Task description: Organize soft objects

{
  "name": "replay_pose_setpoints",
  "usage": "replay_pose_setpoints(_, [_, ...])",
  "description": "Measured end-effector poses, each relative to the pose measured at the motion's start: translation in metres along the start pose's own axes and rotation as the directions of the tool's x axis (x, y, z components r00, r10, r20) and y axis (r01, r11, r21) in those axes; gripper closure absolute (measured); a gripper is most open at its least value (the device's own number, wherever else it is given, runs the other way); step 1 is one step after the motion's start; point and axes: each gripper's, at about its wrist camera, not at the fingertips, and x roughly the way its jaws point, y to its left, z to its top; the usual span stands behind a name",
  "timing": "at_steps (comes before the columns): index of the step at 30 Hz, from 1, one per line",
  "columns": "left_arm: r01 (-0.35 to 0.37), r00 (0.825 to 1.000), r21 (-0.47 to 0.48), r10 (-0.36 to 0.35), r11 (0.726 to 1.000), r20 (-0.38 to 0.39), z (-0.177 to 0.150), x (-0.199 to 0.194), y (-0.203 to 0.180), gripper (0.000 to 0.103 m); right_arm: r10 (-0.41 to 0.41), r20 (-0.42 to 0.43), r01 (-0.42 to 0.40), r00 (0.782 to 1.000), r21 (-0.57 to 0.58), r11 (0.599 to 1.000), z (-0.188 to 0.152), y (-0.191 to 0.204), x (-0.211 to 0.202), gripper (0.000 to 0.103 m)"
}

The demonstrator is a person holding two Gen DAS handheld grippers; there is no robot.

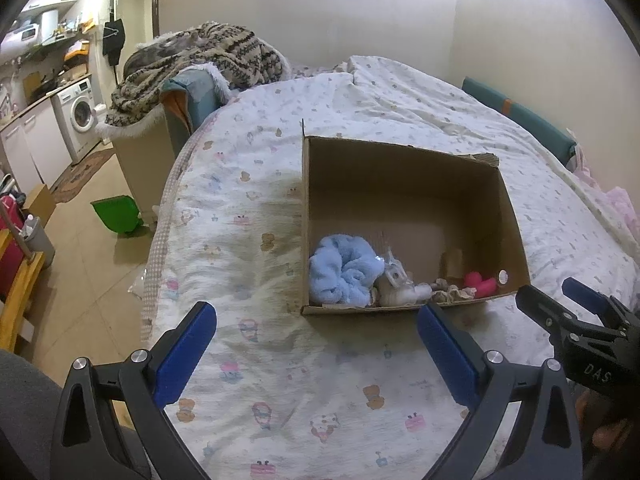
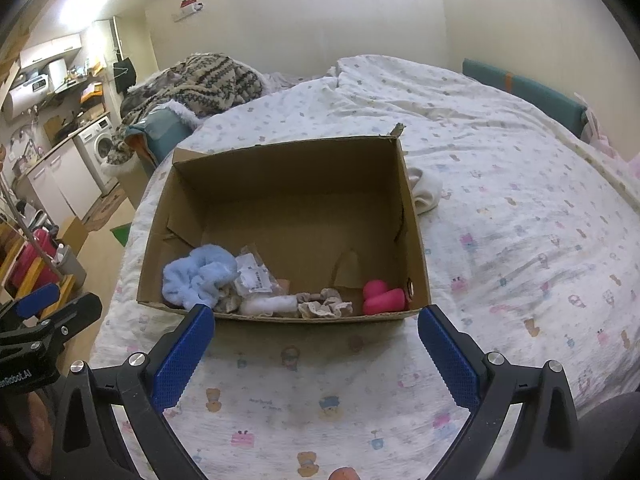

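Cream walls (image 1: 360,8), tiled floor (image 1: 92,264), patterned bedsheet (image 1: 248,208), washing machine (image 1: 78,118) under a cluttered kitchen counter (image 1: 36,100).

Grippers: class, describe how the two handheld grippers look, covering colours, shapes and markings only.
Both the left gripper and right gripper have black triangular-cutout arms, silver round bolts and textured blue pads. White lettering marks each body, only partly readable.

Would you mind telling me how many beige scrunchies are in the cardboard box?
2 visible: one beige scrunchie against the near wall of the cardboard box beside the pink toy, another partly under the blue towel. More may be hidden.
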Motion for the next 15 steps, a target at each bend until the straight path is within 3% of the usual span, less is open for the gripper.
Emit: replay_pose_setpoints(15, [-0.001,1.000,0.003,0.001,1.000,-0.002,-0.0008,-0.0004,-0.0007,0.002,0.000,-0.002,0.000,1.000,-0.003,1.000,0.0001,0.0001,0.0003,0.000])
